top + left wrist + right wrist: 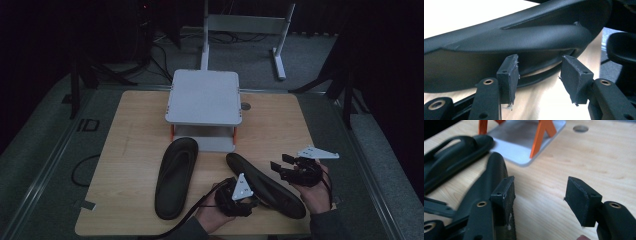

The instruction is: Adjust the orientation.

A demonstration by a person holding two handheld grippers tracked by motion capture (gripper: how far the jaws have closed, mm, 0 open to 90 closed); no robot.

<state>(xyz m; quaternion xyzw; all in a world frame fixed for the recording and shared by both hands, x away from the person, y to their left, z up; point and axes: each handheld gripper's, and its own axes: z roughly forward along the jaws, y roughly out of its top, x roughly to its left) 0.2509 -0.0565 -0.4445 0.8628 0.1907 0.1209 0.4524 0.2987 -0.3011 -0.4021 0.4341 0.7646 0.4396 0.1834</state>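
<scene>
High view: two black slippers on table (130, 140), left slipper (176, 177) flat, right slipper (265, 186) between left gripper (246, 199) and right gripper (281, 164) | left gripper view: jaws apart, strap ahead, untouched | right gripper view: jaws apart, empty; stand's orange legs (541, 136) visible.

L gripper (239, 196) & R gripper (295, 170): jaws apart (both hand-held).

I see a light wood worktop (130, 150) carrying a grey two-tier stand (204, 97) with orange legs at the back, and two black slippers, left slipper (175, 177) and right slipper (265, 186), nearer me.
</scene>
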